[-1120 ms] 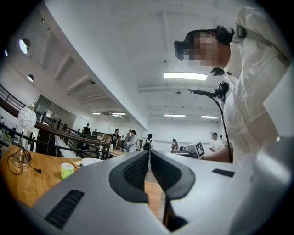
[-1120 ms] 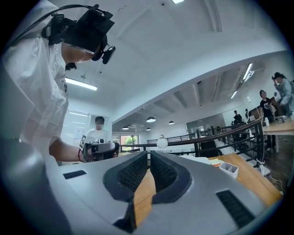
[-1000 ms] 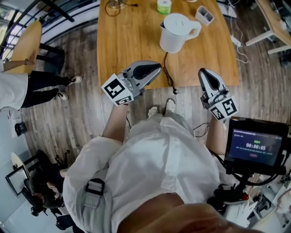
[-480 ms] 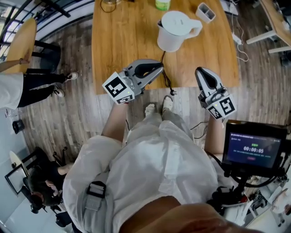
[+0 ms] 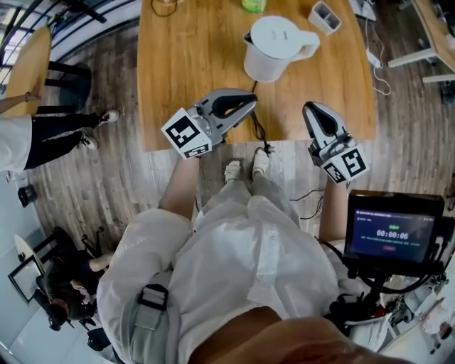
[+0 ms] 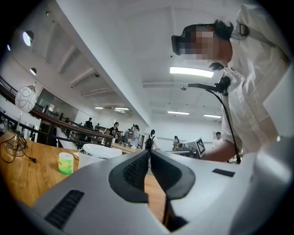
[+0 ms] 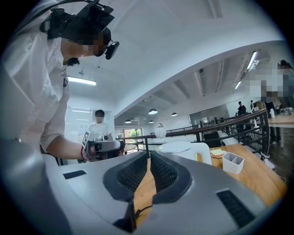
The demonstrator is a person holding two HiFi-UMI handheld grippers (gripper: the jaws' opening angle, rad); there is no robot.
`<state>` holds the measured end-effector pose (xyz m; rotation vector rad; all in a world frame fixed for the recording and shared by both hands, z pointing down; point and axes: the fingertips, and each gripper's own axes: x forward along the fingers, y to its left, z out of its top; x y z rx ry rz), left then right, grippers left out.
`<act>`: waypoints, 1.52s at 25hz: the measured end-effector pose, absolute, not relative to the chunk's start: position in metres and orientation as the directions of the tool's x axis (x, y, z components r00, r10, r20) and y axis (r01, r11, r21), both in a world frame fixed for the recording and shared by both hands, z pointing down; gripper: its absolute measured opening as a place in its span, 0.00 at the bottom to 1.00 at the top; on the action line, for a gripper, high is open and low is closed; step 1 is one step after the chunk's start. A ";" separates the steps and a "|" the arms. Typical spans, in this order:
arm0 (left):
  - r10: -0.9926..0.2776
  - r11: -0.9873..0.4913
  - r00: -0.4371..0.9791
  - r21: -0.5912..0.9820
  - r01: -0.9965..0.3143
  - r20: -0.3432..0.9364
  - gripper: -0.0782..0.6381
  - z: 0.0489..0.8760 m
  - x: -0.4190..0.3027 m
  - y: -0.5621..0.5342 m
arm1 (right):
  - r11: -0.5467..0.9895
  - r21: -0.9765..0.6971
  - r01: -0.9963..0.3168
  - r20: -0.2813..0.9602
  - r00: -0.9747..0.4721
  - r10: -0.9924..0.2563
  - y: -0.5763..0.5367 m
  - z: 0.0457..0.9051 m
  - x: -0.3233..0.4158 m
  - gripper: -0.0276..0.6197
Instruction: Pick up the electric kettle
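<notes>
The white electric kettle stands upright on the wooden table, lid on, handle to the right; its black cord trails to the near table edge. My left gripper hovers over that edge, short and left of the kettle, jaws shut and empty. My right gripper hangs at the edge, right of the cord, also shut on nothing. In the left gripper view the kettle shows just beyond the left gripper. In the right gripper view the kettle stands ahead of the right gripper.
A green roll and a white divided holder sit behind the kettle. A screen on a stand is at my right side. Another person stands at the left by a round table. Cables lie on the floor at right.
Both grippers have drifted a little forward and lower toward the table's near edge, still shut. The kettle has stayed in place.
</notes>
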<state>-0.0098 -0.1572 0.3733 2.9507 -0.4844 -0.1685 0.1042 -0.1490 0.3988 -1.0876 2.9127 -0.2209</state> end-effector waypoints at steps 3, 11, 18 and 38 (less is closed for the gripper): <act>-0.319 -0.939 0.944 0.163 -0.303 -0.085 0.12 0.376 -0.009 -0.159 | 0.745 -0.144 -0.652 0.029 -0.755 -0.655 -0.152 0.400 0.105 0.06; -0.319 -0.936 0.945 0.181 -0.301 -0.078 0.12 0.403 -0.005 -0.183 | 0.741 -0.158 -0.653 0.068 -0.755 -0.652 -0.180 0.427 0.107 0.06; -0.320 -0.934 0.945 0.193 -0.302 -0.072 0.12 0.427 -0.003 -0.203 | 0.743 -0.173 -0.646 0.071 -0.761 -0.645 -0.200 0.450 0.104 0.06; -0.372 -0.912 0.928 0.195 -0.361 -0.024 0.42 0.475 -0.011 -0.251 | 0.732 -0.184 -0.656 0.139 -0.754 -0.642 -0.237 0.499 0.114 0.26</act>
